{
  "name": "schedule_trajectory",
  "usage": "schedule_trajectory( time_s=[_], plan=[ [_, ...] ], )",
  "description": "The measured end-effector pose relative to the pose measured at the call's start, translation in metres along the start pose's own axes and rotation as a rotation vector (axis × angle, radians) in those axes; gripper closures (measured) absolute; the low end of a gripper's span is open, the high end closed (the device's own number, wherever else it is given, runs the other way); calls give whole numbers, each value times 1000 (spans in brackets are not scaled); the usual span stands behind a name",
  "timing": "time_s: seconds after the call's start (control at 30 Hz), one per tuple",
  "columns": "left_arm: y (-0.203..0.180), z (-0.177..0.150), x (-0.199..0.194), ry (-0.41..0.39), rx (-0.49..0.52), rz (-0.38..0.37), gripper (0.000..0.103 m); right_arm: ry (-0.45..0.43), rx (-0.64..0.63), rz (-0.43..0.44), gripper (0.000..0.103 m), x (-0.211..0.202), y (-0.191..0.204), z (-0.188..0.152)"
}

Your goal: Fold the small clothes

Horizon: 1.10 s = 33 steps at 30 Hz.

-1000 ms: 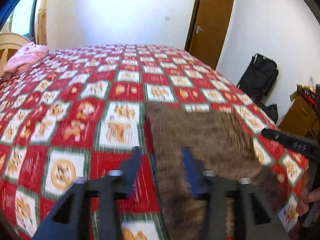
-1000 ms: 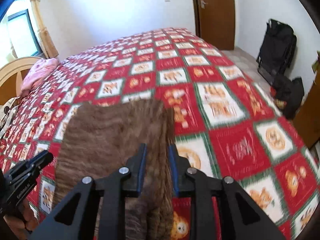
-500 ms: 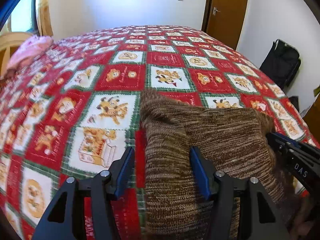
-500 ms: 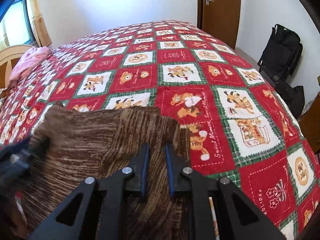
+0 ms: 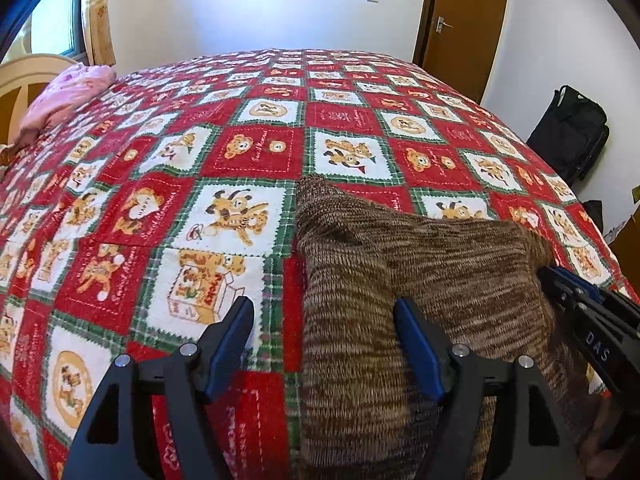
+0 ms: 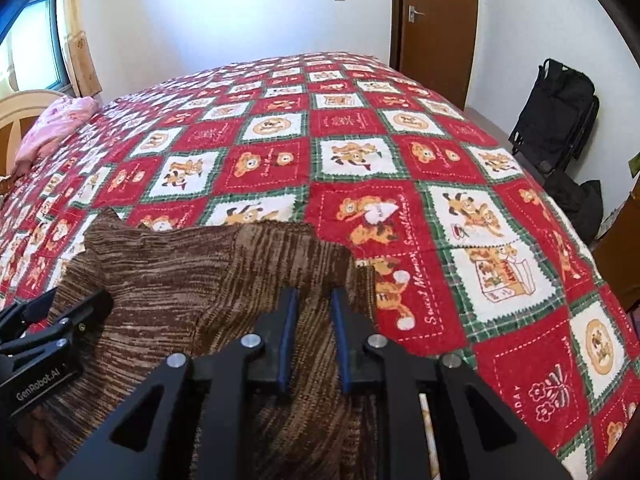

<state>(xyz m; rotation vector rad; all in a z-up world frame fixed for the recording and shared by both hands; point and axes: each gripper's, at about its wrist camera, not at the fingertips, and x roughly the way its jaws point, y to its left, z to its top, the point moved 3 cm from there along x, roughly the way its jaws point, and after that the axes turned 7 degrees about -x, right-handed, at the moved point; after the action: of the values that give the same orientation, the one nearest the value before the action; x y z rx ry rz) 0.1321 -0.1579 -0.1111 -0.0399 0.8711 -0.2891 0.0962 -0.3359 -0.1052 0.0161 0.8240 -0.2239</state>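
Note:
A brown knit garment lies on the near part of the red patchwork bedspread. My left gripper stands over the garment's left edge. Its jaws are opening, and the knit lies between them with neither blue pad touching it. My right gripper is at the garment's right edge with its jaws only a narrow gap apart, opening slightly. A raised fold of the knit fills the gap between its pads.
A pink cloth lies by the wooden headboard at the far left. Beyond the bed's right edge are a black bag on the floor, a brown door and a wooden cabinet.
Both grippers came down toward the bed with the garment, which now rests on the bedspread. The left jaws spread wider and let the knit go. The right jaws stayed narrow.

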Motion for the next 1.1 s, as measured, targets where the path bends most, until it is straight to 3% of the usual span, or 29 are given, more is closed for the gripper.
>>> schedule_trajectory(
  time_s=[0.13, 0.17, 0.2, 0.23, 0.43, 0.53, 0.67, 0.9, 1.1],
  plan=[
    [1, -9, -12, 21, 7, -9, 30, 1, 9, -4, 76, -2, -2, -1],
    [1, -11, -15, 27, 11, -8, 30, 7, 15, -7, 68, -2, -3, -1],
    [2, -13, -19, 31, 16, -6, 30, 20, 26, -25, 52, -4, -5, -1],
    [4, -14, -25, 29, 16, -7, 30, 28, 40, -40, 47, -7, -8, -2],
    [9, -23, -58, -27, 62, 36, 30, -25, 183, 29, 45, -64, -16, -24],
    [7, -31, -76, -60, 109, 46, 30, -31, 198, 49, 45, -86, -11, -39],
    [9, -43, -97, -80, 140, 55, 30, -32, 202, 2, 45, -115, -6, -58],
    [11, -62, -122, -76, 159, 44, 30, -12, 251, 14, 42, -145, 1, -80],
    [17, -74, -134, -65, 163, 36, 30, -28, 222, 24, 32, -160, 17, -91]
  ],
)
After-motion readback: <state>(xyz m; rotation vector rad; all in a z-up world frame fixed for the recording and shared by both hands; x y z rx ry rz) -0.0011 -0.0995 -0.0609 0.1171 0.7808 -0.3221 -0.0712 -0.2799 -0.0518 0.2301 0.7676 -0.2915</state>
